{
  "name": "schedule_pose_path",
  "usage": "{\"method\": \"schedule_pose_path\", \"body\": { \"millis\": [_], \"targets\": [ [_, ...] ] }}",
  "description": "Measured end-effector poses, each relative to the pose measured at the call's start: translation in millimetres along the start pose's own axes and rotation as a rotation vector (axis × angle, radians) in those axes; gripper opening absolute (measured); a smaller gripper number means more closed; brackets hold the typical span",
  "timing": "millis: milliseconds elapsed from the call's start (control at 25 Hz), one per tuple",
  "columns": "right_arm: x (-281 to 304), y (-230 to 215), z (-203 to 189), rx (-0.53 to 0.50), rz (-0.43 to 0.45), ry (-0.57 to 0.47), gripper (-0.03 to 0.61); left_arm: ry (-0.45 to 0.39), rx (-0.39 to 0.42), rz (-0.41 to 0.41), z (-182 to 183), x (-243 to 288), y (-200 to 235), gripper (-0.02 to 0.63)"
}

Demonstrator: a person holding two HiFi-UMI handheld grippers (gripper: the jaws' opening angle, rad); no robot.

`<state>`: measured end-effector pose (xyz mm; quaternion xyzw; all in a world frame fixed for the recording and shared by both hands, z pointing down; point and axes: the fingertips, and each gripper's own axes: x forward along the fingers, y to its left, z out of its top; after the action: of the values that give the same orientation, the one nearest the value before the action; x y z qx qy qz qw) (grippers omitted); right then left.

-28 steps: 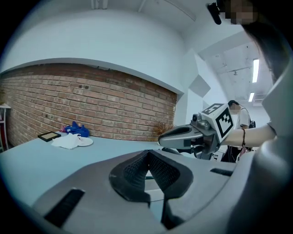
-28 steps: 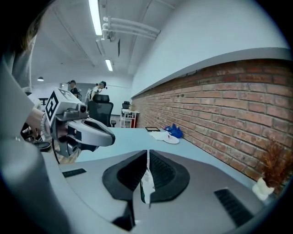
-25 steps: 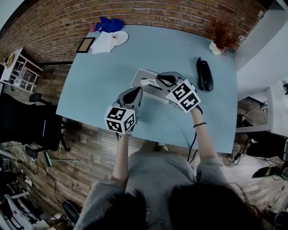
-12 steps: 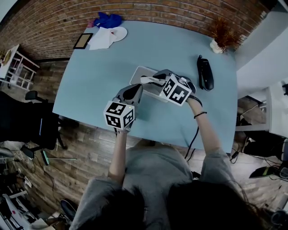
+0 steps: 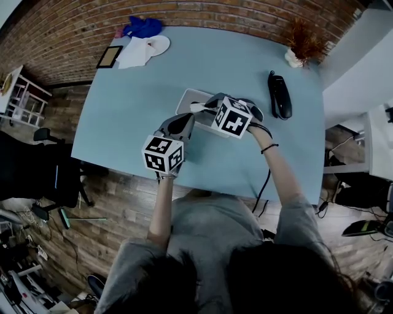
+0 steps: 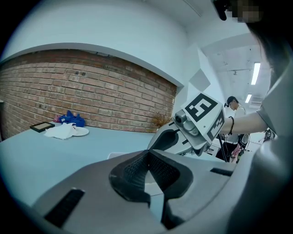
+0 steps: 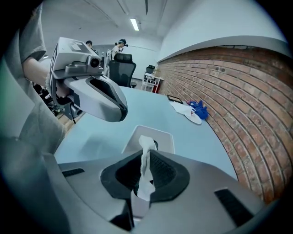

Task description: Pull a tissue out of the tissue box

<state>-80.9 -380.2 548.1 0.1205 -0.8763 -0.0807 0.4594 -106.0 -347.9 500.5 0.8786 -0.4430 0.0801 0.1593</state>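
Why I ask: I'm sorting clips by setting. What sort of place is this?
Probably an office or lab workroom: a long blue table beside a brick wall, a desk telephone on it, and black office chairs under ceiling strip lights beyond.

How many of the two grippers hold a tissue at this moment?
1. The right gripper is shut on the tissue, over the tissue box. The left gripper, beside the box, is shut on nothing.

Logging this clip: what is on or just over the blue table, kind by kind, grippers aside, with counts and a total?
tissue box: 1
tissue: 1
black handset: 1
potted dried plant: 1
blue cloth: 1
white plate: 1
white sheet: 1
dark frame: 1
Total: 8
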Motion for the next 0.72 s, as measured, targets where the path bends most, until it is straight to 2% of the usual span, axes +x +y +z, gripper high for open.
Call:
{"method": "schedule_pose_path", "body": {
  "millis": [120,400,720],
  "targets": [
    [2.8,-1.7,-2.6,-0.014,-0.003,0.018,0.005,0.006,0.003,-0.005,-1.4,1.8,-1.0,0.003],
    [-0.4,-3.2,-1.6,-0.012,-0.007,0.019,0.002,0.012,0.003,-0.013,-4.7,1.7,-3.0,0.003],
    [-16.7,-9.6,12.4,-0.002,-0.039,-0.028,0.002,0.008,0.013,-0.019,-2.6,-2.7,-9.7,0.003]
  ]
}}
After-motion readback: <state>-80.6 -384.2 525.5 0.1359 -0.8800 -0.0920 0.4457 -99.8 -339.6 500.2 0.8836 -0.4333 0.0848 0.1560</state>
